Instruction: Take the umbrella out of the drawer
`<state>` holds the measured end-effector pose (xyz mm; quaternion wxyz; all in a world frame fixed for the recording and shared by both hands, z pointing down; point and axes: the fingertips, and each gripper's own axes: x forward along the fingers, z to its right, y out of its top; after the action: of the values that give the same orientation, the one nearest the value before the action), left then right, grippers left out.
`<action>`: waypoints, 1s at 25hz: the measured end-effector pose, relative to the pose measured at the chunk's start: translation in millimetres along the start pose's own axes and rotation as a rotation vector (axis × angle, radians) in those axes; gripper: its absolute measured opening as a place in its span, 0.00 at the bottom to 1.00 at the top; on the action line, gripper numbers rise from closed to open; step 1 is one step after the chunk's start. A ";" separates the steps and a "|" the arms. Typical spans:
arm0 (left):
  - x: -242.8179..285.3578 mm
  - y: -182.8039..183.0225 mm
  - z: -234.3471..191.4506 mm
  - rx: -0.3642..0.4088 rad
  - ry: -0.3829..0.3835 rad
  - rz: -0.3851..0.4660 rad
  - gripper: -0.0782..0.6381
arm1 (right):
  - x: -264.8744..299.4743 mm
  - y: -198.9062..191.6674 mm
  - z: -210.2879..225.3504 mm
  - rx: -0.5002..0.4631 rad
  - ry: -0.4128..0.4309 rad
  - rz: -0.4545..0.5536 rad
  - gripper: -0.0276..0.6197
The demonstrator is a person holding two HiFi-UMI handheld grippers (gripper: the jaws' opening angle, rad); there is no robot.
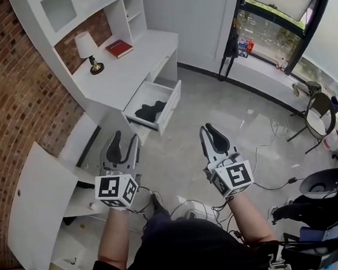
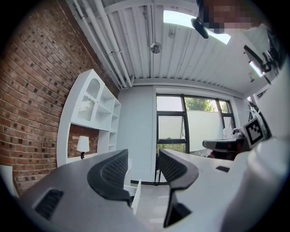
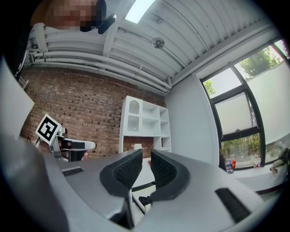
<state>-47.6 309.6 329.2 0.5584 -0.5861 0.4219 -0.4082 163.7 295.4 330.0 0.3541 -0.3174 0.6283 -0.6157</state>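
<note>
Facing white desk [image 1: 124, 71], brick wall [image 1: 16, 102], umbrella [image 1: 151, 111] in open drawer [image 1: 170, 107], left tool [image 1: 126, 138] spread, right tool [image 1: 212, 129] ajar

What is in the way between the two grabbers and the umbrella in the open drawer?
Nothing that shows. The drawer is pulled open and the dark umbrella lies uncovered inside. Only floor lies between it and the left gripper and right gripper, both empty with jaws apart.

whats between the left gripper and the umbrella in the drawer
In the head view, only the white near wall of the open drawer separates the left gripper from the black umbrella. Nothing else lies between them.
</note>
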 end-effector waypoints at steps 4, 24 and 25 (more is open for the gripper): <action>33.3 -4.8 -48.7 -0.009 -0.039 -0.006 0.38 | 53.3 -5.7 -1.8 -0.006 -0.055 -0.018 0.11; 118.6 -34.7 -195.2 -0.095 -0.133 -0.064 0.38 | 196.9 -23.2 -29.6 -0.025 -0.172 -0.083 0.11; 121.9 -35.4 -197.2 -0.093 -0.130 -0.067 0.38 | 202.0 -25.2 -28.2 -0.018 -0.167 -0.087 0.11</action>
<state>-195.7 133.3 373.9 0.5429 -0.6504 0.3835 -0.3677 28.6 141.2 343.9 0.3754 -0.3976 0.5878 -0.5963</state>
